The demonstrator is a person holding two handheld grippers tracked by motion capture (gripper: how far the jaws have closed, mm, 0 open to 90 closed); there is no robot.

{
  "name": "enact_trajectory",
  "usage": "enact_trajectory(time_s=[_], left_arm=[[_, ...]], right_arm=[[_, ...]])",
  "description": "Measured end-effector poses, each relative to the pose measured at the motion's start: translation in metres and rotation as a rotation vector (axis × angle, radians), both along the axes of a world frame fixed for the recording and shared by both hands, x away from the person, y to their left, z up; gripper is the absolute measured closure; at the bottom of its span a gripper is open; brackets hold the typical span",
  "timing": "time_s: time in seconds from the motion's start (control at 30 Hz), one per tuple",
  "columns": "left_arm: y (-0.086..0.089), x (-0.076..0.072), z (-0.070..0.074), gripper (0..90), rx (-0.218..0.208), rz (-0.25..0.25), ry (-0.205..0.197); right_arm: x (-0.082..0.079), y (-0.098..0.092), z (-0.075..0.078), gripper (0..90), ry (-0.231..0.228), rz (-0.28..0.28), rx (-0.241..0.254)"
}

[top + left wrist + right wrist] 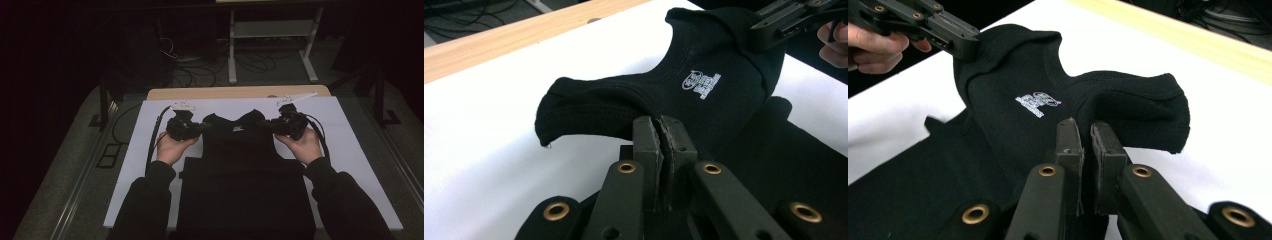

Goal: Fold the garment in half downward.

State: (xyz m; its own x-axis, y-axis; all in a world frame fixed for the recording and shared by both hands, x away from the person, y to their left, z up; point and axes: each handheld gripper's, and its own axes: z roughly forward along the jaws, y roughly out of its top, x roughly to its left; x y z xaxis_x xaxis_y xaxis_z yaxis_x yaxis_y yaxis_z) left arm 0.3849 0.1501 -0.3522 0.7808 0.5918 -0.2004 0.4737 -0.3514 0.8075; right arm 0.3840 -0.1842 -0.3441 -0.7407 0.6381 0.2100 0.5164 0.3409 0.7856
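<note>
While both tongs (659, 131) (1087, 137) pinch black garment (240, 150), lifted off white board (350, 130), no containers.

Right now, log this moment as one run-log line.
left claw: shut on black knit garment | right claw: shut on same garment | garment top: lifted off white table sheet | lower part: lying flat

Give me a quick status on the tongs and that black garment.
Left tongs shut on black garment, right tongs shut on it too. Its top end lifted off the white sheet. Nothing in the way.
</note>
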Motion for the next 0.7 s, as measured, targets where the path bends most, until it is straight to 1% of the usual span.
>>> enact_trajectory(time_s=[0.07, 0.17, 0.23, 0.27, 0.3, 0.33, 0.5, 0.6, 0.7], left_arm=[[0.0, -0.005, -0.002, 85.4, -0.005, 0.003, 0.003], [0.0, -0.014, -0.006, 85.4, 0.002, -0.01, -0.001], [0.001, -0.018, -0.01, 85.5, -0.008, -0.02, 0.02], [0.001, -0.018, -0.01, 85.6, -0.008, -0.02, 0.02], [0.002, -0.021, -0.014, 85.6, -0.021, -0.014, 0.046], [0.003, -0.023, -0.015, 85.6, -0.026, -0.013, 0.052], [0.007, -0.034, -0.02, 85.6, -0.044, -0.013, 0.048], [0.007, -0.042, -0.022, 85.6, -0.05, -0.02, 0.031], [0.007, -0.05, -0.026, 85.8, -0.058, -0.031, 0.036]], right_arm=[[-0.005, 0.0, -0.002, 83.2, 0.0, 0.004, -0.005], [-0.013, 0.0, -0.005, 83.2, 0.005, 0.013, -0.009], [-0.019, 0.0, -0.008, 83.2, 0.007, 0.02, -0.005], [-0.019, 0.0, -0.008, 83.2, 0.007, 0.02, -0.005], [-0.025, -0.001, -0.013, 83.2, 0.01, 0.026, -0.004], [-0.027, -0.001, -0.015, 83.2, 0.015, 0.026, -0.002], [-0.041, -0.005, -0.025, 83.2, 0.024, 0.031, 0.003], [-0.047, -0.007, -0.03, 83.2, 0.03, 0.036, 0.01], [-0.053, -0.007, -0.033, 83.2, 0.032, 0.04, 0.007]])
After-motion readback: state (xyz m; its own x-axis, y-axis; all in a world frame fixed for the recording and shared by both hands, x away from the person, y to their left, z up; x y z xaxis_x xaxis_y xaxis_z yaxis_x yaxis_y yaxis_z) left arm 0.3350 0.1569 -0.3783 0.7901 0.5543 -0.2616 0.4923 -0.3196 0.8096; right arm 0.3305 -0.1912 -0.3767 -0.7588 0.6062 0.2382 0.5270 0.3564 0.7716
